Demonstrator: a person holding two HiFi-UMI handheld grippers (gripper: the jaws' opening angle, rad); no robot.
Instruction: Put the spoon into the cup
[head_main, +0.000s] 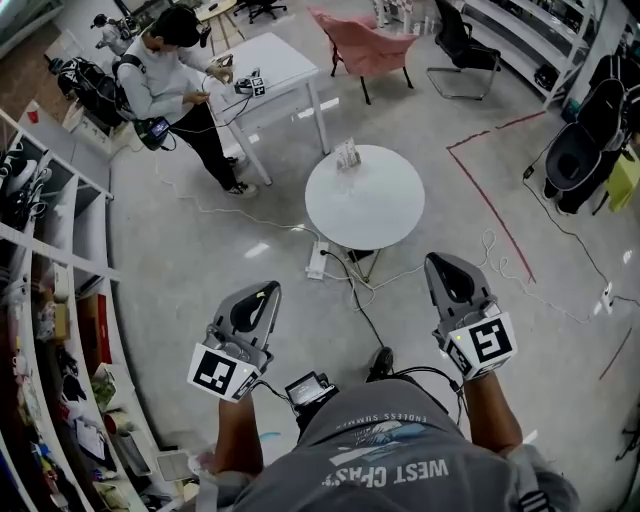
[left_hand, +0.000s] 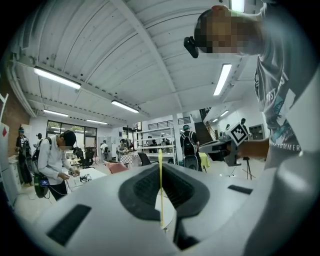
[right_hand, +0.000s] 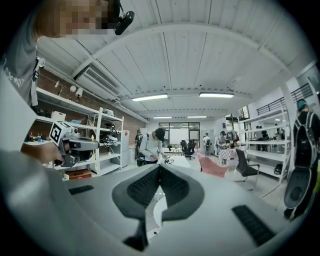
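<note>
In the lower half of the head view, the grey left gripper (head_main: 264, 290) and grey right gripper (head_main: 441, 260) hovered over the floor. Each had its jaws pressed together on nothing, and a thin yellow line ran along the left seam. At frame centre stood a round white table (head_main: 380, 215). A small pale object (head_main: 347, 155) at its upper edge was too small to tell as cup or spoon.

The round table (head_main: 365, 197) is looked down on steeply from head height, with left gripper (head_main: 258, 293) and right gripper (head_main: 447, 266) low in frame. Each gripper view is aimed outward along its jaws, up close. The standing person (head_main: 165, 70) is caught in all three.
</note>
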